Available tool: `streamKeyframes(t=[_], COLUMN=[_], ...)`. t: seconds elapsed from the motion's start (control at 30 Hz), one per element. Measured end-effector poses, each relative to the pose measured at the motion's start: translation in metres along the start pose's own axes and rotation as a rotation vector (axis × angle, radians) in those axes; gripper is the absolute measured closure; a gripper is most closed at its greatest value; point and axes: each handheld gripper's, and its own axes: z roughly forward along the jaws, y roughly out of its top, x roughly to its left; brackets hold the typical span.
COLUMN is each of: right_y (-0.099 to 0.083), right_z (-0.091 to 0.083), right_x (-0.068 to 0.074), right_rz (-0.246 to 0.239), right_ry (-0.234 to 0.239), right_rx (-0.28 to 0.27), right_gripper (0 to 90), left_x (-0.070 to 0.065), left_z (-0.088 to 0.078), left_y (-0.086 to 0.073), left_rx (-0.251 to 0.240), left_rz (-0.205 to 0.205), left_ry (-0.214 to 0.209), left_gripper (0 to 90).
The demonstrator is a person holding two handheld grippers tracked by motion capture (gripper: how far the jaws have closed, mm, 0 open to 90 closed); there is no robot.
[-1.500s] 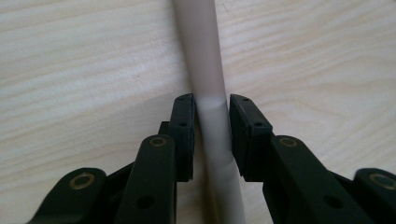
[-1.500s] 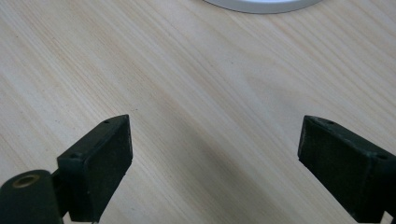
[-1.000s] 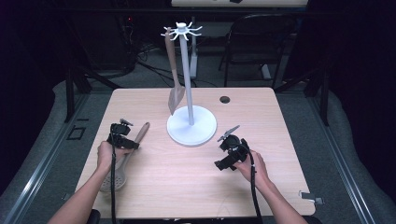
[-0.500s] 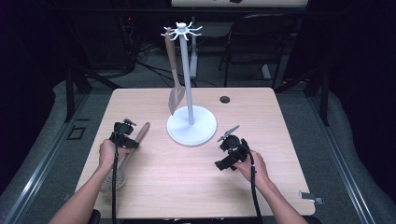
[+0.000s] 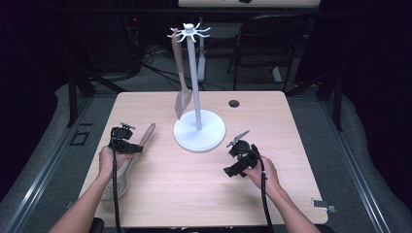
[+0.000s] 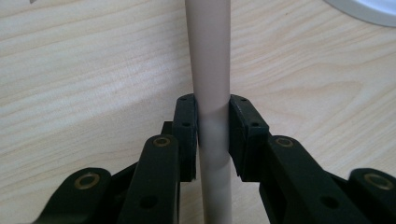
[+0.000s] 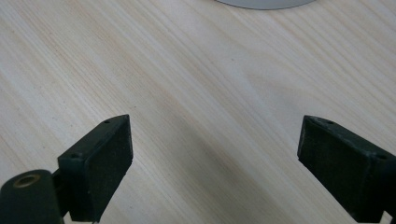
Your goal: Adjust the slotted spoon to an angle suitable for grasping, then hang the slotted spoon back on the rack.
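Left gripper [image 5: 127, 141] sits near the left edge of the table [image 5: 291, 126], jaws pinching the handle of a slotted spoon [image 5: 127, 167]. In the left gripper view the pads press both sides of the pale handle [image 6: 212, 84]; jaws have just been closing onto it. The spoon lies flat on the wood, handle end pointing up-right toward the stand's base [image 5: 199, 131], perforated head down by the left forearm, close to the front-left corner. Handle tip is near the base but apart from it.

Right gripper [image 5: 241, 156] rests on the right-front part of the table, jaws spread wide, bare wood between them in the right gripper view [image 7: 212, 149]. It sits just beside the base edge, not touching.

The stand's pole rises mid-table, with a spatula [image 5: 180, 82] hanging from the top hooks on its left side, blade low near the base. Open wood across the front centre between the hands and along the right side. A small dark hole [image 5: 234, 103] lies near the far edge.
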Motion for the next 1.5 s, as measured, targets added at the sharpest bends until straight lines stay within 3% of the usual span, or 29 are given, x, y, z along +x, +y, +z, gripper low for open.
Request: streamKeyframes(t=[0.2, 0.37, 0.97, 1.2, 1.37, 1.5], right_y=[-0.001, 0.000, 0.001, 0.001, 0.001, 0.001], right_z=[0.003, 0.002, 0.006, 0.005, 0.004, 0.005], right_x=[0.000, -0.002, 0.000, 0.001, 0.000, 0.001], right_rz=[0.012, 0.003, -0.006, -0.007, -0.005, -0.001], right_ry=[0.004, 0.007, 0.012, 0.011, 0.015, 0.010], right_rx=[-0.014, 0.011, 0.017, 0.017, 0.023, 0.018], right_gripper=[10.0, 10.5, 10.4, 10.4, 10.5, 10.4], left_x=[-0.001, -0.002, -0.005, -0.008, -0.014, -0.017], left_z=[-0.003, -0.003, -0.012, -0.024, -0.034, -0.040], left_y=[0.002, 0.002, 0.002, 0.002, 0.001, 0.001], left_rx=[-0.033, -0.038, -0.095, -0.160, -0.241, -0.285], left_rz=[0.011, 0.023, 0.042, 0.054, 0.078, 0.076], left_ry=[0.006, 0.002, 0.022, 0.021, 0.044, 0.029], left_gripper=[74.2, 74.1, 74.2, 74.3, 74.4, 74.4])
